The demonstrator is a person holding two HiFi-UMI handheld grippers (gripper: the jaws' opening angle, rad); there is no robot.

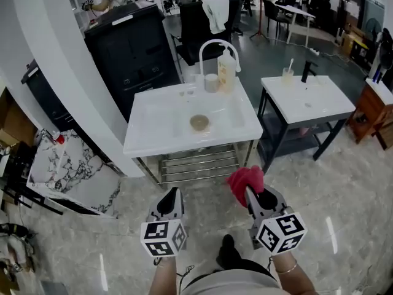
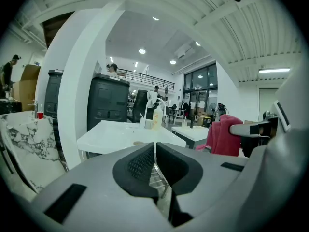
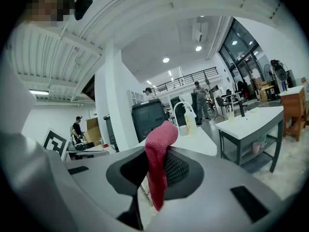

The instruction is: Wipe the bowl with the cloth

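Note:
A small brownish bowl (image 1: pixel 199 123) lies in the basin of the white sink (image 1: pixel 147 134) ahead of me. A red cloth (image 1: pixel 244 181) (image 3: pixel 157 168) is pinched between the jaws of my right gripper (image 1: pixel 253 196) (image 3: pixel 155 170), bunched above them and hanging below. My left gripper (image 1: pixel 171 203) (image 2: pixel 155 166) is shut with nothing between its jaws. Both grippers hang over the floor, short of the sink's front edge. From the left gripper view the red cloth (image 2: pixel 223 135) shows at the right.
A white curved tap (image 1: pixel 216 47), a soap bottle (image 1: pixel 226 72) and a cup (image 1: pixel 211 82) stand at the sink's back. A second white sink table (image 1: pixel 307 100) stands to the right. A black cabinet (image 1: pixel 132 51) and a marble slab (image 1: pixel 70 171) are at the left.

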